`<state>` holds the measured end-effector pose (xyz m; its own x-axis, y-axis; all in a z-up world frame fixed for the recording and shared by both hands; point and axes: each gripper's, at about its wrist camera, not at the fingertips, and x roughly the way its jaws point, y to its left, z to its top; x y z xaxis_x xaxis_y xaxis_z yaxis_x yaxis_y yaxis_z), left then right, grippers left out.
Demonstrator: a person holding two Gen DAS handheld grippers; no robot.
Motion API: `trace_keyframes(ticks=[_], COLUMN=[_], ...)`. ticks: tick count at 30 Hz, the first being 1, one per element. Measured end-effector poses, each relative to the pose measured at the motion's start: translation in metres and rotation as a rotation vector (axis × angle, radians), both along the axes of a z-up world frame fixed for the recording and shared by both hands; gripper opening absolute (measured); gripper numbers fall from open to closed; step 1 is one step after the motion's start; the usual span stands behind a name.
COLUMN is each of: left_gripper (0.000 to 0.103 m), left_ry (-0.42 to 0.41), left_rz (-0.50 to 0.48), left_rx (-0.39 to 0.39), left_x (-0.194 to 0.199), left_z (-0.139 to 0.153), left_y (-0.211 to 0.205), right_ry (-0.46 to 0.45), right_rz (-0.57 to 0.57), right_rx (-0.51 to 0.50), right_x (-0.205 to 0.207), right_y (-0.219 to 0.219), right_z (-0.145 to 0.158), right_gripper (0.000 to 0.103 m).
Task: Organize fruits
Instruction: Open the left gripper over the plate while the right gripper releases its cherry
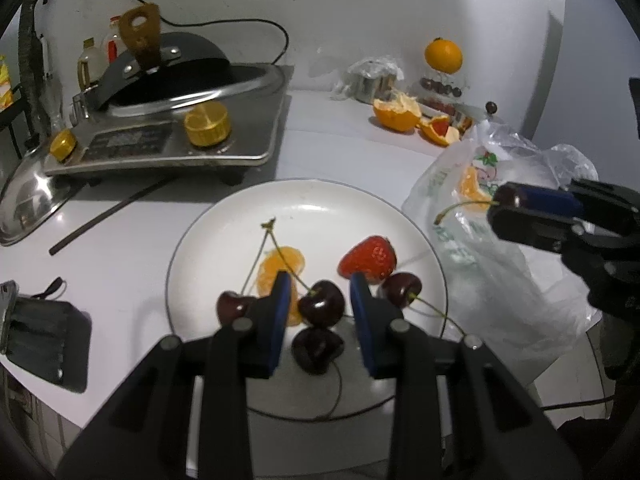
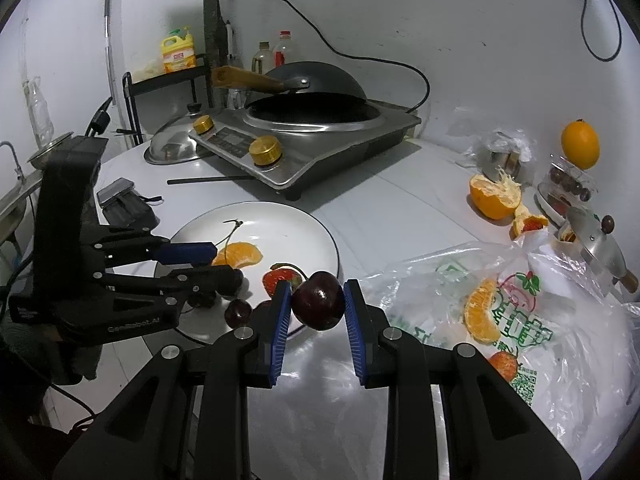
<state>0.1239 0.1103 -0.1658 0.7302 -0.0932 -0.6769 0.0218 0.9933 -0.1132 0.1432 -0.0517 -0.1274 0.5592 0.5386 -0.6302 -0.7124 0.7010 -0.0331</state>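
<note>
A person's two handheld grippers work over a white plate (image 1: 208, 240) on a kitchen counter, where fruit is being gathered from a plastic bag (image 2: 500, 320) lying just beside it. The right gripper (image 2: 316, 300) is clamped on a dark cherry (image 2: 319, 306), blue pads pressing it from both sides, held above the bag's edge close to the plate rim; from the left wrist view its long stem (image 1: 460, 208) trails free. The left gripper (image 1: 320, 300) hangs low over the plate with its jaws apart, a loose cherry (image 1: 322, 308) sitting between the pads but, as far as can be judged, not squeezed. Already on the plate lie a strawberry (image 1: 368, 258), an orange segment (image 1: 280, 268) and further cherries (image 1: 400, 289). Another orange segment (image 2: 482, 312) remains on the bag. The likeliest trouble is crowding: the plate's near side is packed, so a cherry released there could roll off the rim or knock its neighbours. The left gripper's fingers also occupy that landing zone, and the two tools could collide if the right one moves in before the left clears. A tight squeeze risks bruising the soft fruit, and the dangling stem could snag on the bag.
</note>
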Motion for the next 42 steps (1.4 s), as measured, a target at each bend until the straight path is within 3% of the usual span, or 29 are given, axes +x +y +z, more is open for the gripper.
trace_keyframes(ticks=[1,3,14,28,42], left_gripper=[0.054,0.062,0.062,0.062,0.062], left_ry=[-0.005,-0.019,-0.053,-0.041,-0.029], left_rz=[0.004,0.018,0.075,0.097,0.109], left_rx=[-0.004,-0.019,-0.028,-0.058,-0.064], left_x=[-0.003,-0.010,-0.042,-0.060,-0.069], left_z=[0.002,0.004,0.012,0.001,-0.003], left_y=[0.002,0.008,0.039,0.056,0.060], right_ry=[-0.001,-0.001,0.005,0.066,0.119], right_rz=[0.005,0.013,0.075,0.125,0.098], right_rx=[-0.001,-0.003,-0.019,-0.061,-0.073], right_x=[-0.001,-0.004,-0.021,-0.031,-0.029], right_y=[0.003,0.007,0.041,0.078,0.083], right_z=[0.000,0.000,-0.004,-0.031,-0.045], right_gripper=[0.028,0.028,0.028,0.028,0.028])
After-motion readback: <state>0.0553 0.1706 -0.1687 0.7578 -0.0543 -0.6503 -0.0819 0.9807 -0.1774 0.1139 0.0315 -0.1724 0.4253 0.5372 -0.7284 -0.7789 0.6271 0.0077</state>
